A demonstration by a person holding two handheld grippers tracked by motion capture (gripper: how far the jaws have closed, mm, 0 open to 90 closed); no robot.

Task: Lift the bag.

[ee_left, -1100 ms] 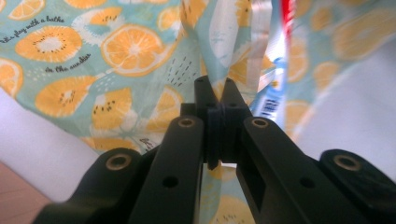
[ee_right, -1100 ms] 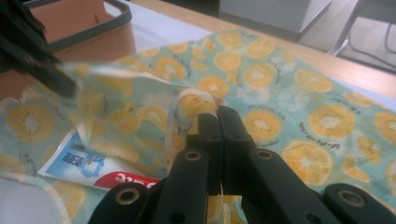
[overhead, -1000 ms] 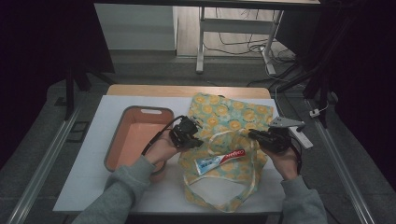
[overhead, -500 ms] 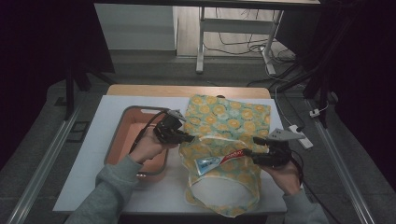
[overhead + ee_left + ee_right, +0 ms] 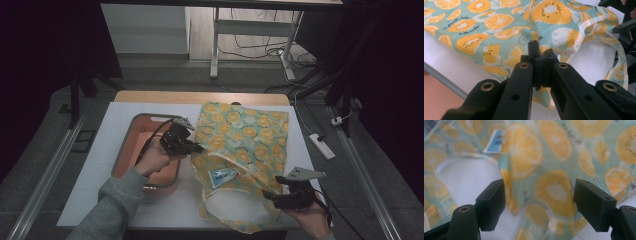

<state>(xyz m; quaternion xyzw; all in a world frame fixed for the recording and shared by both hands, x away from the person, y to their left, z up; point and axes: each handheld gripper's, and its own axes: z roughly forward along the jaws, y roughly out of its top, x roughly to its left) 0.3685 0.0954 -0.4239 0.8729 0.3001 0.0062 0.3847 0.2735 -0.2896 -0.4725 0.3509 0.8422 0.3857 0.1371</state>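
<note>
1. Since the earlier frames, the right gripper has dropped back toward the near right corner of the table, its jaws have just been opening, and the tube has slid from on top of the bag into its mouth.
2. Largest, the white table carries everything, the bag spread over its right half.
3. The bag, printed with orange slices, lies flat at the far end and gapes open toward the person, with white table showing through the opening.
4. A pink tray sits just left of the bag, under the left forearm.
5. The left gripper is at the bag's left edge, jaws closed on the cloth there.
6. In the right gripper view the jaws stand wide apart, with bag cloth between them but not pressed.
7. Smallest, the tube shows a blue and white end inside the bag's opening, near its left edge.
</note>
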